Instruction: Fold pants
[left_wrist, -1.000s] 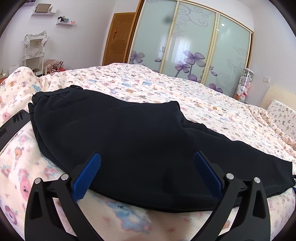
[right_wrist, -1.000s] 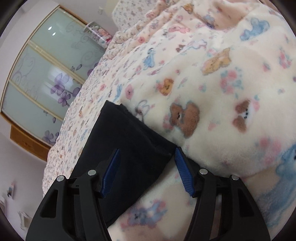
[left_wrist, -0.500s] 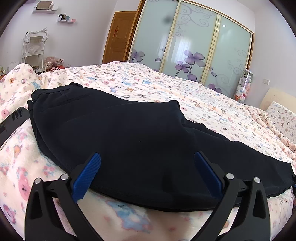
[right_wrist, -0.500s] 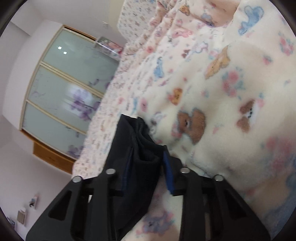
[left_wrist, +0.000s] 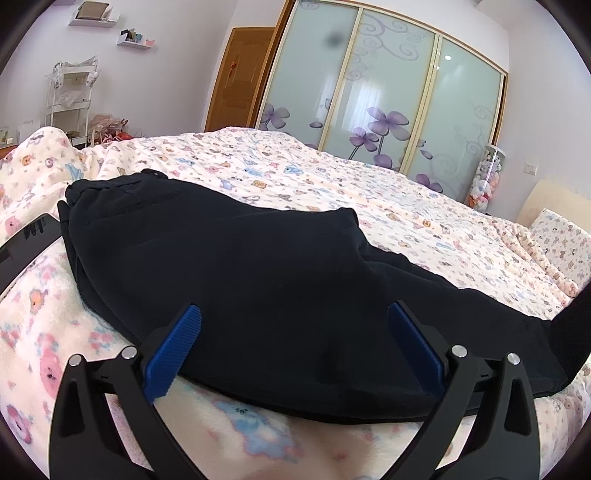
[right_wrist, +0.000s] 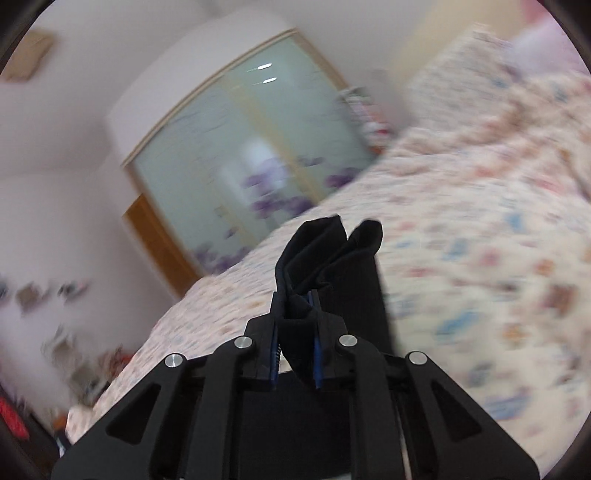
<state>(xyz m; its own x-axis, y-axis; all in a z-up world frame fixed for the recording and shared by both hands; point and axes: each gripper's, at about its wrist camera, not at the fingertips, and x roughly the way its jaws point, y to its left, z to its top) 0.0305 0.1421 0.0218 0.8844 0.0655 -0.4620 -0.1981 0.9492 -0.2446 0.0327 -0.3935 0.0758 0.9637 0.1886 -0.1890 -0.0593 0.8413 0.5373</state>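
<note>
Black pants lie folded lengthwise across the bed, waistband at the far left. The leg end rises off the blanket at the right edge. My left gripper is open and hovers at the near edge of the pants, blue pads wide apart and touching nothing. In the blurred right wrist view, my right gripper has its jaws closing, the pads pinching the bunched hem of the pants. That hem is lifted above the bed.
A fleecy cartoon-print blanket covers the bed. Sliding wardrobe doors and a wooden door stand behind it. A pillow lies at the right, a white rack at the far left. A flat black object rests left of the waistband.
My right gripper closed on the hem of the pants leg and swung it up off the bed, rolling as it rose. The left gripper stayed put and open.
</note>
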